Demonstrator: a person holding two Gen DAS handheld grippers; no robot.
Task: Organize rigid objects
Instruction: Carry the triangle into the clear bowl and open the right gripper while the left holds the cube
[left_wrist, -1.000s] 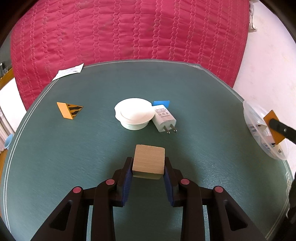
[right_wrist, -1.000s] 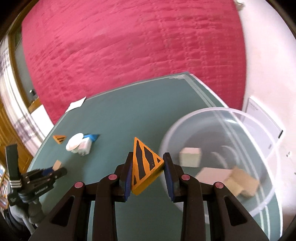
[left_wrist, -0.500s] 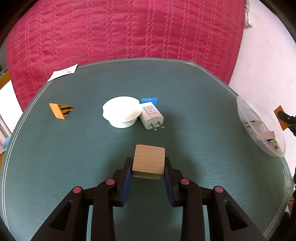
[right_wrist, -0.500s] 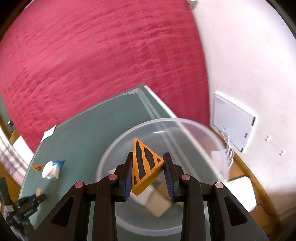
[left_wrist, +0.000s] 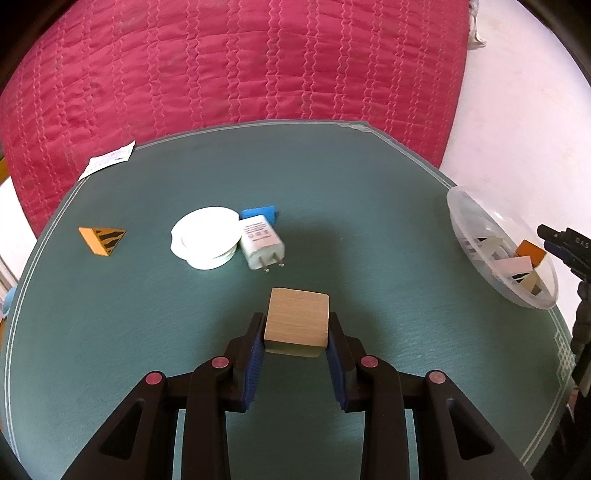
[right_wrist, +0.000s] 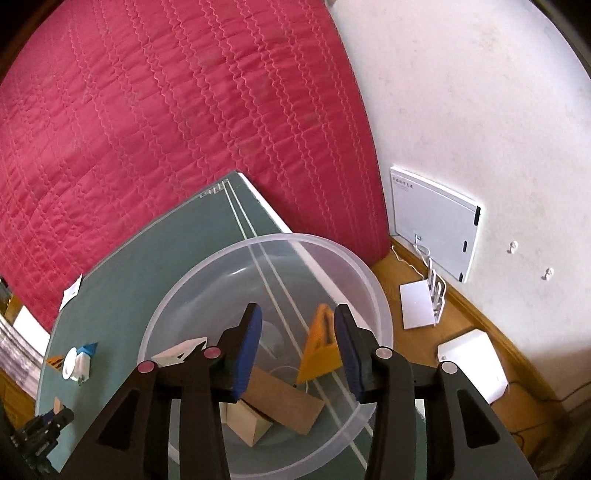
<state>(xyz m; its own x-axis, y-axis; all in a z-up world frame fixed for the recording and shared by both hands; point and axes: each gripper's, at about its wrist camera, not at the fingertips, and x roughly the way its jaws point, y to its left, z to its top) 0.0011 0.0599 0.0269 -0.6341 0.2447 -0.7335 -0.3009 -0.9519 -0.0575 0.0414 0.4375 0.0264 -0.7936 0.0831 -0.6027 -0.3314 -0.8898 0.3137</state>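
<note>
My left gripper (left_wrist: 295, 326) is shut on a pale wooden cube (left_wrist: 298, 314), held just above the green table (left_wrist: 369, 221). My right gripper (right_wrist: 298, 314) hangs over the clear plastic bowl (right_wrist: 177, 314) at the table's right corner. Its jaws are opening. The orange striped triangle (right_wrist: 319, 343) sits between them, leaning by the right finger and clear of the left pad. In the bowl lie a brown block (right_wrist: 284, 400), a tan wedge (right_wrist: 251, 424) and a white piece (right_wrist: 177, 350). The left wrist view shows the bowl (left_wrist: 480, 221) and the right gripper (left_wrist: 565, 247) at its right edge.
On the table lie a second orange striped triangle (left_wrist: 101, 240), a white round dish (left_wrist: 205, 242), a white plug adapter (left_wrist: 262, 242), a blue piece (left_wrist: 260, 213) and a paper slip (left_wrist: 107, 164). A red quilted cover (left_wrist: 221, 74) rises behind. White boxes (right_wrist: 469, 358) sit on the floor.
My right gripper swung from beside the bowl to over it, then spread its jaws, and the orange triangle came loose. The left gripper drifted slightly, still holding the cube.
</note>
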